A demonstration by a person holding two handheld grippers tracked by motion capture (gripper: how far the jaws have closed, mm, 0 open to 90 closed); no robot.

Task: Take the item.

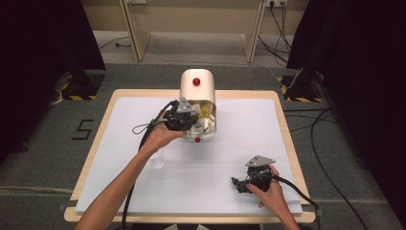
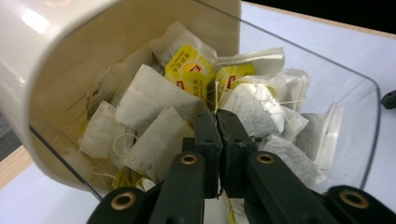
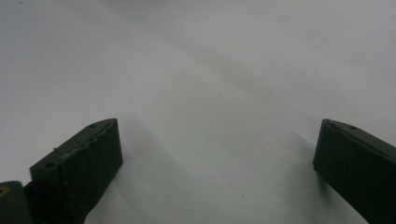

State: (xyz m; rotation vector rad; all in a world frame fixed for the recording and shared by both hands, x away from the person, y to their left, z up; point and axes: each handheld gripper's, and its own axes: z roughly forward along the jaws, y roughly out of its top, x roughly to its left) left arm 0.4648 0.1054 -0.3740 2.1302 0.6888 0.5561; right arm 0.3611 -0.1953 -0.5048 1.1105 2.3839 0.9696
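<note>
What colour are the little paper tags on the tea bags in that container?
The paper tags are yellow with a red mark, clearest in the left gripper view.

High view sat above the person's edge of the table [image 1: 249, 120], facing forward and down, taking in the whole top and floor beyond. Left gripper view looked close into the tea-bag container [image 2: 56, 88], also central in the high view [image 1: 197, 88]. Right gripper view faced bare tabletop, very near.

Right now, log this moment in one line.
left hand-held gripper: shut, in tea-bag box, on a tea-bag string | right hand-held gripper: open, over table | tea bags: heaped in box
</note>
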